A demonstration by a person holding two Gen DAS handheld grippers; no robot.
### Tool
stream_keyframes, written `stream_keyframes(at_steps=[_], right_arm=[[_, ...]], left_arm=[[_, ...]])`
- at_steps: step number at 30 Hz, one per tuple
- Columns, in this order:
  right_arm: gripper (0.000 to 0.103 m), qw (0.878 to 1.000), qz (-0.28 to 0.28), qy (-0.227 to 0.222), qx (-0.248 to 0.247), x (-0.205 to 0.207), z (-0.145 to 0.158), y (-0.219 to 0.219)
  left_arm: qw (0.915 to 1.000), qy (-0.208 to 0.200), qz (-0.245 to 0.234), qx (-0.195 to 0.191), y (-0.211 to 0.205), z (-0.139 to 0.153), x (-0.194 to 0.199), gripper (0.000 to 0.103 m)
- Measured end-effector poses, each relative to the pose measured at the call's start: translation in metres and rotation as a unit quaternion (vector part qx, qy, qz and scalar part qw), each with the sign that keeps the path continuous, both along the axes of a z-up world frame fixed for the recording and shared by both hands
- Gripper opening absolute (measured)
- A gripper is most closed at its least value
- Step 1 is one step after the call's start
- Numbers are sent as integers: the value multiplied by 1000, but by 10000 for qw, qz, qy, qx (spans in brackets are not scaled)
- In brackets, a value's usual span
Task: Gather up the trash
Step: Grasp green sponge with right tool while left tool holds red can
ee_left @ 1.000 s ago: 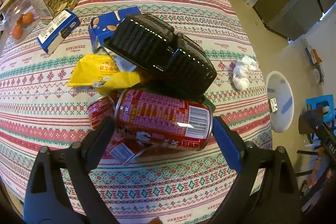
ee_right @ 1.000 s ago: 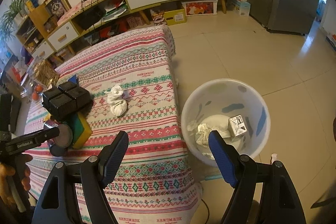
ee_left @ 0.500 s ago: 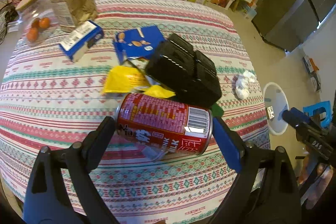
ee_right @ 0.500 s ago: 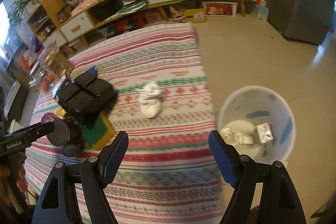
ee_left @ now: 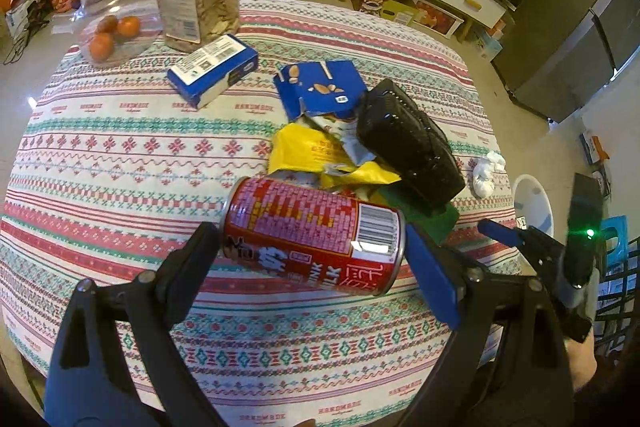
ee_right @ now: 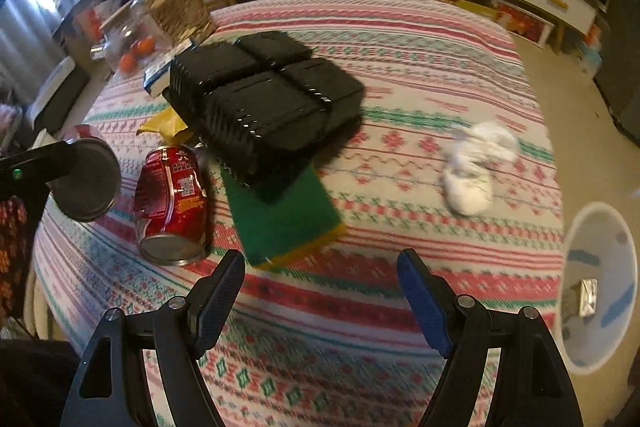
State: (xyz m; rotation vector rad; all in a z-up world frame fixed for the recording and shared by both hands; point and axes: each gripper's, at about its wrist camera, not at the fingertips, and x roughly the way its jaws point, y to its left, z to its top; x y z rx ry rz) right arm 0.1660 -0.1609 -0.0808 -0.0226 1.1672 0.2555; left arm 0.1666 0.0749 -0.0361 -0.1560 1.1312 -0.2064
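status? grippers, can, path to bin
Left gripper shut on red can, lifted off table. Right gripper open, empty. White bin off table's right edge; nothing blocking.

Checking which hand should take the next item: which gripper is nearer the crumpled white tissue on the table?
Right. The right gripper hangs open over the table edge, with the tissue just ahead. The left gripper, holding the red can, is farther back.

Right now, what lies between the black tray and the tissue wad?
Only bare tablecloth between the black tray and the tissue wad, seen in the right wrist view.
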Motion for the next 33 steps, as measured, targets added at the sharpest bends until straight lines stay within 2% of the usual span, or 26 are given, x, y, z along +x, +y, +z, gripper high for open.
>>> stream_keyframes(at_steps=[5,7,8,10,14,15,19,20,21,22,23,27,33], right_arm=[[77,9999,127,29,-44,9,-11,9],[66,9996,267,30,26,9,-11,13],[57,9994,340,32,56,8,-10,15],[52,9990,448,-4,-64,5,-6,19],[25,9979,654,11,2,-6,4,19],[24,9977,676,-8,-29,-10,7,17],[26,9963,858,54,9,-25,14,4],[41,9959,900,46,40,-27,14,1],[66,9958,909,32,30,-29,15,-1],[75,9960,894,-69,-19,-30,16,-4],[78,9958,898,-146,-33,-30,18,-6],[78,9956,907,-234,85,-17,15,-5],[78,9949,993,-119,-133,4,-13,15]], left_arm=[[10000,28,12,-22,5,-1,-1,93],[10000,18,3,-20,5,-1,-1,93],[10000,14,-5,-22,5,-1,-1,93],[10000,4,-17,-32,4,0,-2,93],[10000,-30,-82,-40,-1,1,-4,93],[9999,-40,-106,-42,-3,2,-4,93],[9998,-69,-175,-67,-10,4,-6,93],[9998,-69,-180,-82,-11,5,-7,93],[9998,-77,-183,-96,-12,5,-7,93],[9997,-90,-180,-103,-12,6,-8,93],[9997,-90,-182,-116,-12,7,-8,93],[9998,-78,-119,-131,-7,5,-9,93],[9999,-43,-84,-55,2,1,-10,93]])
